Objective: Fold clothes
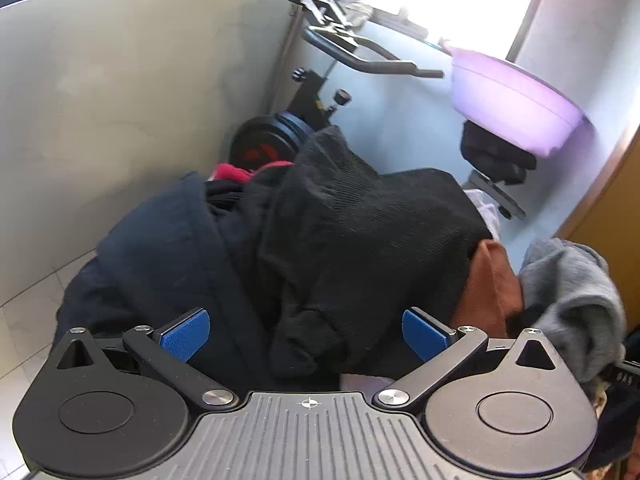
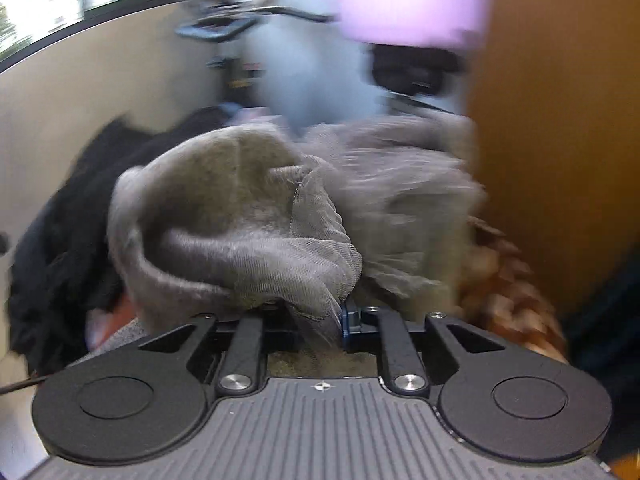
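Observation:
A heap of dark clothes fills the left wrist view: a black knit garment point(image 1: 360, 240) lies over a navy one point(image 1: 160, 264), with a rust-orange piece point(image 1: 492, 284) and a bit of red cloth point(image 1: 232, 170) poking out. My left gripper point(image 1: 306, 332) is open, its blue pads on either side of a black fold without pinching it. A grey garment point(image 1: 572, 292) lies at the right of the heap. In the blurred right wrist view, my right gripper point(image 2: 316, 316) is shut on that grey garment point(image 2: 248, 216), whose mesh lining bunches over the fingers.
A purple plastic basin point(image 1: 512, 100) rests on the seat of an exercise bike point(image 1: 352, 56) behind the heap. Beige wall stands to the left, an orange-brown panel point(image 2: 552, 152) to the right. A brown patterned cloth point(image 2: 508, 292) lies beneath the grey garment.

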`<state>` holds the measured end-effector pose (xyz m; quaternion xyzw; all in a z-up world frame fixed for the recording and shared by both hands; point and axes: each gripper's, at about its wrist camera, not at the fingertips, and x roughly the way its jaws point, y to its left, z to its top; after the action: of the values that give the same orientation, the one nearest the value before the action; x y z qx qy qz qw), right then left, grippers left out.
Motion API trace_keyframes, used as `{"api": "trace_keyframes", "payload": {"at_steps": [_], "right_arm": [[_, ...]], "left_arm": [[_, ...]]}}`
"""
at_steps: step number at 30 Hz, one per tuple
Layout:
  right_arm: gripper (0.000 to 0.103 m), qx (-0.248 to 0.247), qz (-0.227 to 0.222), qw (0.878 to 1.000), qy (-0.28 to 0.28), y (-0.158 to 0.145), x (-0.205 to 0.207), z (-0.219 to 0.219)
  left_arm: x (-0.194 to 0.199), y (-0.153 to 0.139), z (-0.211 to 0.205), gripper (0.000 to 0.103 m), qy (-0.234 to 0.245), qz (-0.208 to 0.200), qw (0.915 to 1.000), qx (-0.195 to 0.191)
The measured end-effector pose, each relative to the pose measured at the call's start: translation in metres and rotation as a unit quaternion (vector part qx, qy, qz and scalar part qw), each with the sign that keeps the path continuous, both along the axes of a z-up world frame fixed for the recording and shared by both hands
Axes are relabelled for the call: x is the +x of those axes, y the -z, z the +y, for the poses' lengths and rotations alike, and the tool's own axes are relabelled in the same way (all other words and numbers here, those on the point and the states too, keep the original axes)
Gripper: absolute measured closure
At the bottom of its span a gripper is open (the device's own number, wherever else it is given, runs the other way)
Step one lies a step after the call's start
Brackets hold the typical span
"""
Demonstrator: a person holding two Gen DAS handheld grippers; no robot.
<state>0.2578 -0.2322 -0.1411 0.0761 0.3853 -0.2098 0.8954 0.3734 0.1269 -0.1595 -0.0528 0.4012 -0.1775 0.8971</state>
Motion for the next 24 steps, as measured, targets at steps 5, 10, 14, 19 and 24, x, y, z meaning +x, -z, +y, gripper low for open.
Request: {"api": "trace_keyframes", "payload": {"at_steps": [5, 10, 14, 19, 24], "right_arm": [[0.087, -0.020, 0.024, 0.995, 0.098, 0.007, -0.016, -0.045], [0.086, -0.017, 0.070, 0.993, 0.092, 0.034, -0.013, -0.060], [0.082, -0.030, 0.086, 0.993, 0.070, 0.050, -0.014, -0.042], [0.064, -0.023, 0.075, 0.995, 0.066, 0.039, -0.027, -0.033], [0.046, 0.017, 0.046, 0.997, 0.060, 0.015, -0.048, -0.035]], "left_arm": [[-0.005, 0.007, -0.017, 0.001, 0.027, 0.007, 0.9996, 0.005], [-0.013, 0.016, -0.028, 0.001, 0.050, 0.016, 0.9983, 0.025], [-0.018, 0.023, -0.033, 0.001, 0.057, 0.026, 0.9974, 0.036], [-0.014, 0.035, -0.046, 0.001, 0.100, 0.067, 0.9924, 0.027], [-0.021, 0.057, -0.077, 0.001, 0.176, 0.091, 0.9798, 0.030]]}}
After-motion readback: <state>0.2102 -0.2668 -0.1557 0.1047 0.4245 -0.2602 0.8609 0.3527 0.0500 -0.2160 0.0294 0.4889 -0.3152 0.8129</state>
